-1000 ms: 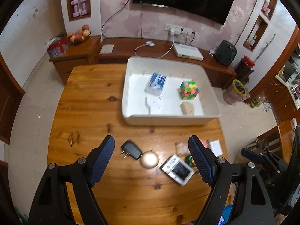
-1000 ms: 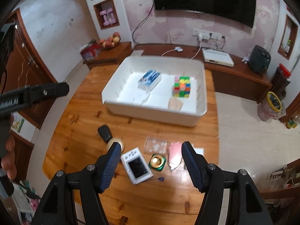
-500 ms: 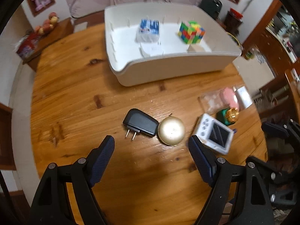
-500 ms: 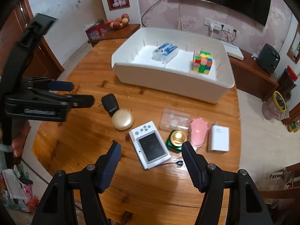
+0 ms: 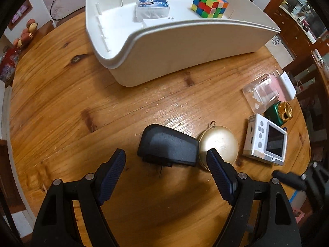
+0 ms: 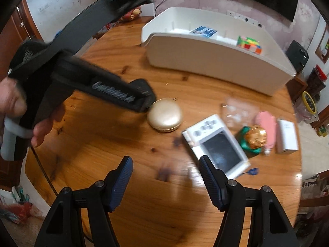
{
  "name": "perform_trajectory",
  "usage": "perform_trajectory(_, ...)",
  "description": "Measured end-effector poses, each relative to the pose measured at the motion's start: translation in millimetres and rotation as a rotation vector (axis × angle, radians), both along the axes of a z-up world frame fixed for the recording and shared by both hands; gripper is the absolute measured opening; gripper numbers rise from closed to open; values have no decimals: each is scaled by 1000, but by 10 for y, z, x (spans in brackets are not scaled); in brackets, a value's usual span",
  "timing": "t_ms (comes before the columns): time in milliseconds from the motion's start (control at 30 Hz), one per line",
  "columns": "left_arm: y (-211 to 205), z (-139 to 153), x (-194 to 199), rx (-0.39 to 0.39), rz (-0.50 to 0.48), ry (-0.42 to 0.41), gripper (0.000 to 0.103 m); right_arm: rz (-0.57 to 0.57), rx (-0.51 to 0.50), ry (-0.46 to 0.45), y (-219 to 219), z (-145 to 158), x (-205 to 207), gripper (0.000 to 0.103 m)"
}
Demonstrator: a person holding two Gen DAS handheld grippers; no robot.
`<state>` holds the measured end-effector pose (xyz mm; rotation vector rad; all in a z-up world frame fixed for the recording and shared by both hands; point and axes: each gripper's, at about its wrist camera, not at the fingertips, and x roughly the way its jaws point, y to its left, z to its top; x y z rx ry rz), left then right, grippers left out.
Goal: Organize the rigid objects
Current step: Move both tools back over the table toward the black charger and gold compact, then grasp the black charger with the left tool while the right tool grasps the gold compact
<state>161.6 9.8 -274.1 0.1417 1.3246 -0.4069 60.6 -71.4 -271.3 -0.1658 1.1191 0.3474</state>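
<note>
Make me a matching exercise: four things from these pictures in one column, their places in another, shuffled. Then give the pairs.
Things:
1. cube
2. black charger
3. gold case
4. camera

Places:
A. on the table, between the charger and the camera
B. inside the white bin
C. on the table, next to a green and gold bottle
D. on the table, right ahead of the left tongs

Pairs: 1-B, 2-D, 3-A, 4-C

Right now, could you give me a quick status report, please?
Both tongs open, empty. Left tongs straddling the black charger. Gold case touching the charger's side, crowding the right pad.
</note>
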Motion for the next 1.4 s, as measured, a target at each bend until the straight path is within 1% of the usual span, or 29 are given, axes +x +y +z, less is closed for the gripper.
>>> perform_trajectory(67,11,-26,-2,-20,-16,6,83,-9,8,-5,58,-82,-12,68)
perform_trajectory(133,39,-48,-3,-35,-12,11,83,-25,18,1,97,-162,5,68)
perform_trajectory(333,130,-76,-12,-65,-10,15,83,-71,41,19,152,-339,76,68)
perform_trajectory(400,152,-94,-20,-64,-9,17,83,-79,48,24,171,-378,86,68)
perform_trajectory(500,184,-114,-43,-47,-19,2,83,-79,43,2,225,-387,97,68)
perform_trajectory(600,201,-118,-89,-48,-25,3,83,-86,32,-19,274,-398,130,68)
perform_trajectory(733,252,-129,-101,-54,-9,0,83,-103,12,-50,318,-407,194,68)
perform_trajectory(933,322,-124,114,-49,-4,-3,83,-131,-11,-81,329,-416,337,68)
perform_trajectory(1000,349,-127,159,-58,10,-1,81,-140,-19,-89,339,-423,393,68)
perform_trajectory(1067,438,-103,179,-69,24,1,73,-148,-28,-99,332,-431,444,68)
perform_trajectory(1133,490,-96,198,-81,43,9,68,-156,-28,-105,350,-442,470,68)
perform_trajectory(1200,526,-96,213,-89,57,15,67,-163,-28,-108,319,-461,538,68)
perform_trajectory(1233,544,-99,218,-90,63,17,67,-166,-28,-109,370,-461,577,68)
perform_trajectory(1367,607,-95,206,-94,86,18,67,-177,-24,-119,353,-450,573,68)
perform_trajectory(1400,625,-96,197,-100,92,18,67,-180,-25,-119,411,-457,618,68)
